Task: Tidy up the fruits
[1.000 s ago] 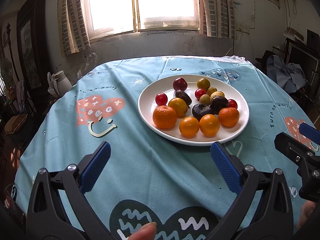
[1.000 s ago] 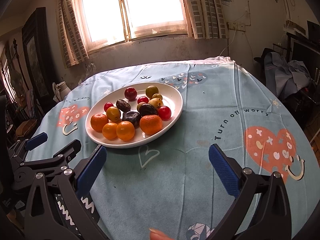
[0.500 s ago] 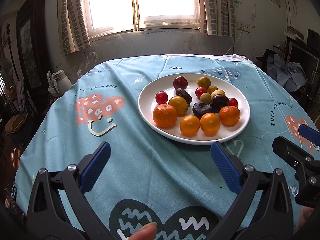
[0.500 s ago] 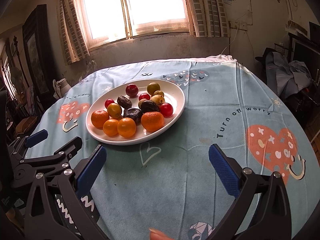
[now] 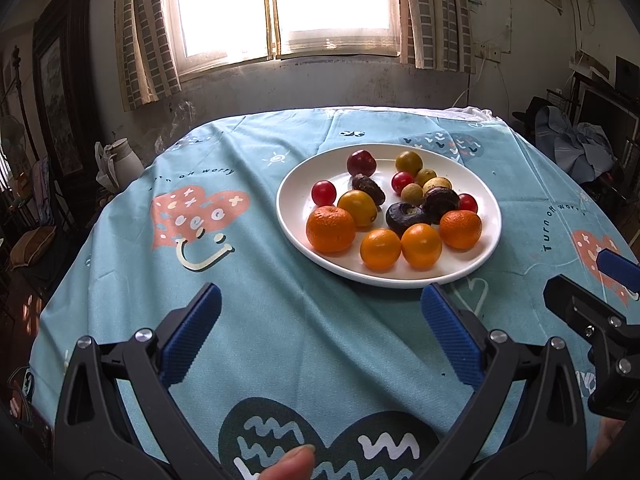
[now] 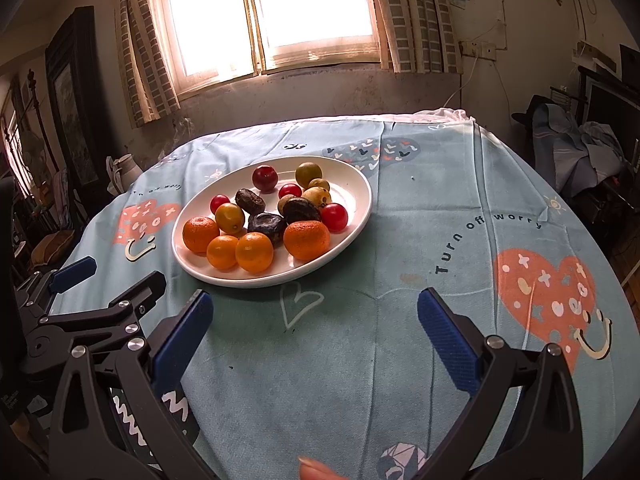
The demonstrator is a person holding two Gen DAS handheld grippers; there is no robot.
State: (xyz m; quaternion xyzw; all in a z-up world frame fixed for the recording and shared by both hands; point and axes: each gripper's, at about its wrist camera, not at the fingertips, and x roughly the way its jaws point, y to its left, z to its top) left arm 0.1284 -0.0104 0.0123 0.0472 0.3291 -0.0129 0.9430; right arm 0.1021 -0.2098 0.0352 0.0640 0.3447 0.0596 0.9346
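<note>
Trouble is most likely to come from crowding: every fruit sits packed on one white plate [image 5: 292, 224], so a pad reaching for one piece could nudge its round neighbours and send them rolling over the low rim onto the cloth [image 5: 280, 340]. The dark, wrinkled fruits [image 5: 404, 218] look soft and might bruise under a hard squeeze. No second container shows in either view, so where sorted fruit should go is unclear.

The plate lies right of centre in the left wrist view and left of centre in the right wrist view. It holds two mandarins [image 5: 331, 228], two small oranges [image 5: 380, 249] along its lower edge, cherry tomatoes [image 5: 323, 193], a dark red plum [image 5: 361, 163] and yellow-green fruits [image 5: 409, 162] toward its top.

The left gripper [image 5: 320, 332] hangs below the plate with jaws spread wide, holding nothing. The right gripper [image 6: 314, 330] is likewise wide apart and empty, at the bottom of its frame, clear of the plate.
</note>
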